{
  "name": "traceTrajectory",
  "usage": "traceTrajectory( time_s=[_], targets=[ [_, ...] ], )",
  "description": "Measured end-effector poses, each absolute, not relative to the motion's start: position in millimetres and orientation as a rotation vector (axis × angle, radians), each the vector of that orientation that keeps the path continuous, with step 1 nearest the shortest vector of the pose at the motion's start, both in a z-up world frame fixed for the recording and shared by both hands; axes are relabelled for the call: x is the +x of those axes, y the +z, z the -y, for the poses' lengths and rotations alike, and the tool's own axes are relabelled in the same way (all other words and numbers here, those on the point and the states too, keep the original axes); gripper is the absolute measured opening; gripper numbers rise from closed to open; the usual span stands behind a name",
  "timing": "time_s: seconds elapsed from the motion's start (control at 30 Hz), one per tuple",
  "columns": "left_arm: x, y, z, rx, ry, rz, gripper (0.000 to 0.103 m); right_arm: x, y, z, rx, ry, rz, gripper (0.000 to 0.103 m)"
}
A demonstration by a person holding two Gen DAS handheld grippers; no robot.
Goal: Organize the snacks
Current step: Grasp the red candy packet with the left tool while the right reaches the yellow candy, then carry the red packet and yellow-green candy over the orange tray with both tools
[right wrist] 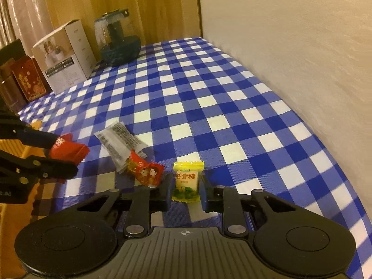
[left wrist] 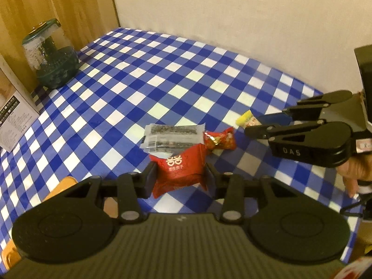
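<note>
My left gripper (left wrist: 180,174) is shut on a red square snack packet (left wrist: 180,171), held just above the checked cloth; it also shows in the right wrist view (right wrist: 68,150). My right gripper (right wrist: 186,186) is shut on a yellow-and-white candy packet (right wrist: 187,181), seen from the left wrist view (left wrist: 247,119) at the right. On the cloth between them lie a grey-and-clear snack packet (left wrist: 173,137) (right wrist: 123,144) and a small red wrapped candy (left wrist: 219,139) (right wrist: 146,171).
The table has a blue-and-white checked cloth (right wrist: 209,107). A green glass jar (left wrist: 52,55) (right wrist: 117,39), a white box (right wrist: 65,55) and dark red tins (right wrist: 28,81) stand along the wooden wall. An orange object (left wrist: 62,183) lies at the near left. A plain wall runs along the far side.
</note>
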State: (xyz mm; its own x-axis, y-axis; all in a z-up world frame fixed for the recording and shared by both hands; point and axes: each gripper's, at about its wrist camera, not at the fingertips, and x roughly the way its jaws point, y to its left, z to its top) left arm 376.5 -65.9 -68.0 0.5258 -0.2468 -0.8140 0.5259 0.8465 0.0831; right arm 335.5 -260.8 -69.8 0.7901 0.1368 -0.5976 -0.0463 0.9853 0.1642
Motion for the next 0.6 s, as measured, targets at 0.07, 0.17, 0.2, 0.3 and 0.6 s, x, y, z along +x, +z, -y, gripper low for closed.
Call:
traceTrajectory(
  time_s=[0.07, 0.17, 0.2, 0.3, 0.6],
  targets=[
    [369, -64, 66, 0.320, -0.471, -0.898, 0.040, 327, -64, 258, 0.148, 0.098, -0.649, 0.024],
    [357, -57, 63, 0.285, -0.462, -0.891, 0.040, 311, -55, 255, 0.161, 0.103, -0.639, 0.024],
    [352, -55, 62, 0.270, -0.457, -0.888, 0.040, 305, -52, 253, 0.163, 0.101, -0.634, 0.024],
    [337, -49, 57, 0.239, -0.437, -0.881, 0.040, 287, -40, 249, 0.179, 0.099, -0.613, 0.024],
    [276, -28, 34, 0.145, -0.364, -0.857, 0.040, 232, -15, 225, 0.204, 0.110, -0.570, 0.024]
  ],
)
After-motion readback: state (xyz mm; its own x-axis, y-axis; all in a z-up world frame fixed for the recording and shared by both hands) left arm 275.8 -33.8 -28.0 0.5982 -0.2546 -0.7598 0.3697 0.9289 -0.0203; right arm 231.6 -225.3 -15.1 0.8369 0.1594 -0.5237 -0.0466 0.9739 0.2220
